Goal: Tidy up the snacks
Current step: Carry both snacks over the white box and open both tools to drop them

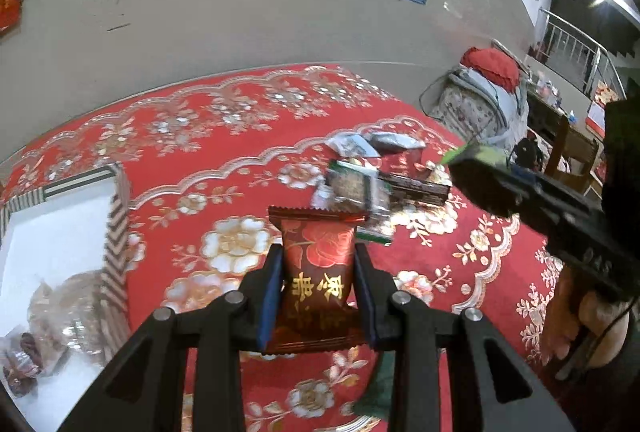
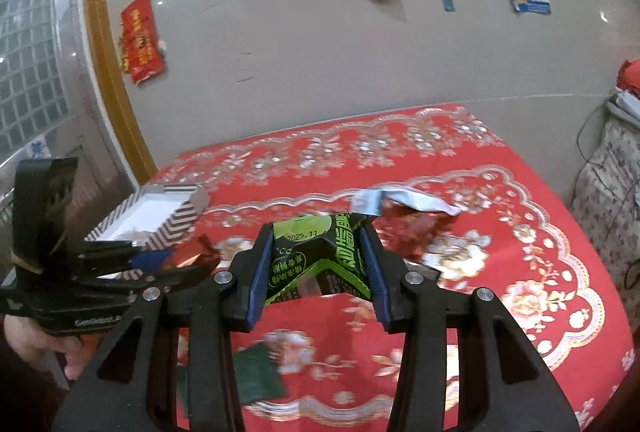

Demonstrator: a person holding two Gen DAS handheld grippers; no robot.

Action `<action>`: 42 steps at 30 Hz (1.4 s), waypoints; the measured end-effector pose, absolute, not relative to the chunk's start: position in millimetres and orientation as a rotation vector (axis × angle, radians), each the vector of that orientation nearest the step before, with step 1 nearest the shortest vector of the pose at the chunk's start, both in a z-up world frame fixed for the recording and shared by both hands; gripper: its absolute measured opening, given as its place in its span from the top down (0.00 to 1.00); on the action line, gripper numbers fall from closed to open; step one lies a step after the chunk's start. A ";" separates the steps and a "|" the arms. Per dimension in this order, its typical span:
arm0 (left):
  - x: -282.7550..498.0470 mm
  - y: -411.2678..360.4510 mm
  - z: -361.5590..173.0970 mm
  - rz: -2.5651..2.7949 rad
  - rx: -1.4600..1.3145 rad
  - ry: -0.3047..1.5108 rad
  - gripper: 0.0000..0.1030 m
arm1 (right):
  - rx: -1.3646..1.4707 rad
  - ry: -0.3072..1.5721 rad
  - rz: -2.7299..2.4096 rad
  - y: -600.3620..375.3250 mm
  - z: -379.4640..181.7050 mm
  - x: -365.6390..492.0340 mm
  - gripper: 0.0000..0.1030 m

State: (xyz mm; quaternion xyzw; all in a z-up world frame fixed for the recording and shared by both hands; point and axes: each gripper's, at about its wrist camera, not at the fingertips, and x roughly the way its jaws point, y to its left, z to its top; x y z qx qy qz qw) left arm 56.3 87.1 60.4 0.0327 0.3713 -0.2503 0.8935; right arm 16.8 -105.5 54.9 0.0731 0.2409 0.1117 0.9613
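Note:
My left gripper (image 1: 318, 264) is shut on a dark red snack packet (image 1: 318, 272) with a rose print and gold characters, lifted above the red floral tablecloth (image 1: 224, 135). My right gripper (image 2: 316, 252) is shut on a green and black snack packet (image 2: 316, 260), also held off the table. A white box with a striped rim (image 1: 116, 232) lies at the left and holds several clear-wrapped snacks (image 1: 48, 328). A pile of loose snacks (image 1: 368, 183) lies past the red packet. In the right wrist view the left gripper (image 2: 176, 256) appears at the left, near the box (image 2: 176, 220).
A dark green flat packet (image 2: 256, 372) lies on the cloth near the front edge. Silver and red wrappers (image 2: 404, 211) lie mid-table. A person's hand (image 1: 580, 316) holds the right gripper at the right. Behind the table stands a beige wall; a cluttered chair (image 1: 480, 99) is at the right.

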 end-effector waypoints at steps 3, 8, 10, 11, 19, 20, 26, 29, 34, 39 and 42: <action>59.0 104.4 63.2 -0.484 0.051 0.766 0.65 | 0.135 0.497 0.256 -85.5 56.6 18.8 0.59; 64.5 140.3 69.0 -0.419 0.013 0.754 0.65 | 0.112 0.501 0.293 -54.0 60.1 24.8 0.59; 66.6 155.1 69.6 -0.396 0.003 0.750 0.65 | 0.101 0.503 0.309 -41.8 61.5 27.6 0.59; 67.5 161.8 69.3 -0.388 -0.003 0.750 0.65 | 0.094 0.502 0.316 -35.3 62.5 28.4 0.59; 73.3 219.1 68.4 -0.305 -0.028 0.754 0.65 | 0.055 0.505 0.394 17.7 70.5 36.5 0.59; 74.0 228.7 68.4 -0.292 -0.038 0.755 0.65 | 0.051 0.506 0.404 23.9 71.5 37.5 0.59; 80.5 281.2 65.5 -0.182 -0.098 0.760 0.65 | 0.016 0.509 0.485 74.7 72.2 42.5 0.59; 81.6 293.3 63.7 -0.137 -0.090 0.763 0.65 | 0.011 0.514 0.518 99.7 67.7 45.1 0.59; 82.5 304.6 62.5 -0.069 -0.068 0.761 0.65 | 0.016 0.541 0.573 134.9 52.6 48.0 0.59; 83.9 308.4 60.3 -0.048 -0.063 0.766 0.65 | -0.026 0.572 0.633 158.6 31.8 37.3 0.59; 83.7 307.3 59.3 -0.038 -0.054 0.769 0.65 | -0.033 0.589 0.654 161.7 25.5 34.6 0.59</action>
